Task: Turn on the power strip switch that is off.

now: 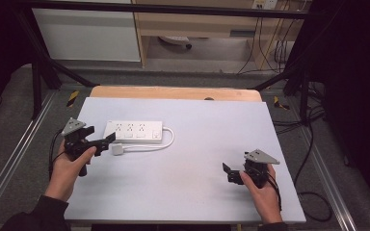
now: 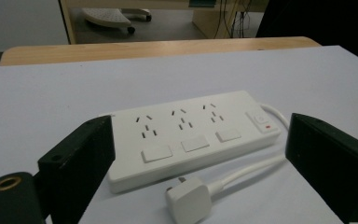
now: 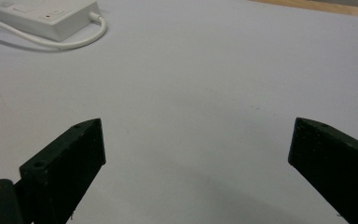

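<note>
Both forearms wear dark sleeves, and each hand grips a black handle. The left gripper [image 1: 102, 141] and right gripper [image 1: 230, 173] are matte black with two flat, blocky jaws bearing small screw holes. Each carries a grey three-cornered plate on top and trails a thin black cable.

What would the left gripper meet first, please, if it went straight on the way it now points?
Probably the white plug, lying low between the open jaws of the left gripper, then the power strip just behind it. Depth is hard to judge.
</note>
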Demonstrator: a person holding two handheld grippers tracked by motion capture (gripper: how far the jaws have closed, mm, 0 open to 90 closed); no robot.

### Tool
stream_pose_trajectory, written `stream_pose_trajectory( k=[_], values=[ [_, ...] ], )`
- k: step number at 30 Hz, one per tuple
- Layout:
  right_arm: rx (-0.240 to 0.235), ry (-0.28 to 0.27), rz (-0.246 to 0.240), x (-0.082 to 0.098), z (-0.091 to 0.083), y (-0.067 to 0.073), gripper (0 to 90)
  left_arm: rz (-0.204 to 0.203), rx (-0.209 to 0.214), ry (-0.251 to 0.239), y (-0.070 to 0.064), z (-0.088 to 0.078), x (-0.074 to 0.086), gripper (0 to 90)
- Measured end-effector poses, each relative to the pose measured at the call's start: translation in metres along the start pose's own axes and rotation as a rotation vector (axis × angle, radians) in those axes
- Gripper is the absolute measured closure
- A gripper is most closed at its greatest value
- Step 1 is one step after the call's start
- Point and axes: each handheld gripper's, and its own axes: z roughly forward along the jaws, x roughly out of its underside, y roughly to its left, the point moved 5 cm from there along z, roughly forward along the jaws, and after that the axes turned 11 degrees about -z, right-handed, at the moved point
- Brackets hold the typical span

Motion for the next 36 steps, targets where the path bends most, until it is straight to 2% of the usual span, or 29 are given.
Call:
stream_pose_trajectory(
  k=[6,10,11,13,19,21,22,23,28,30,32,36],
  values=[
    [-0.009,0.011,-0.017,0.000,0.002,0.002,5.2,0.011,-0.006,0.008,0.000,0.009,-0.004,8.6],
    [-0.024,0.013,-0.005,0.000,0.003,0.003,3.2,0.028,-0.015,0.017,0.003,0.012,-0.008,9.0],
    [-0.024,0.008,0.003,-0.001,0.002,0.002,3.1,-0.004,0.005,0.011,0.005,0.013,-0.010,8.9],
    [-0.021,-0.006,0.016,-0.002,0.001,0.001,3.3,-0.009,0.006,0.008,0.005,0.014,-0.011,8.7],
    [-0.002,-0.001,-0.002,-0.001,0.000,0.000,3.5,-0.010,-0.032,0.028,0.017,0.024,-0.011,9.8],
    [-0.002,-0.002,0.000,-0.001,0.000,-0.001,3.6,-0.016,-0.050,0.022,0.022,0.026,-0.012,10.5],
    [0.000,-0.003,-0.001,-0.001,-0.001,-0.001,3.6,-0.023,-0.075,0.006,0.026,0.028,-0.013,11.3],
    [0.002,-0.002,-0.006,-0.001,-0.001,-0.001,3.6,-0.011,-0.087,0.002,0.027,0.029,-0.014,11.4],
    [0.000,0.004,-0.007,-0.001,0.000,-0.002,3.5,0.001,-0.102,-0.006,0.029,0.033,-0.015,10.4],
    [-0.007,0.004,-0.014,-0.001,0.000,0.000,3.0,0.007,-0.129,-0.020,0.030,0.034,-0.016,7.7],
    [-0.011,0.004,-0.016,-0.001,-0.001,0.001,2.6,0.010,-0.120,-0.031,0.030,0.035,-0.017,7.7],
    [-0.003,0.019,-0.034,0.001,0.000,0.002,2.4,0.014,-0.112,-0.011,0.028,0.040,-0.016,7.3]
  ],
)
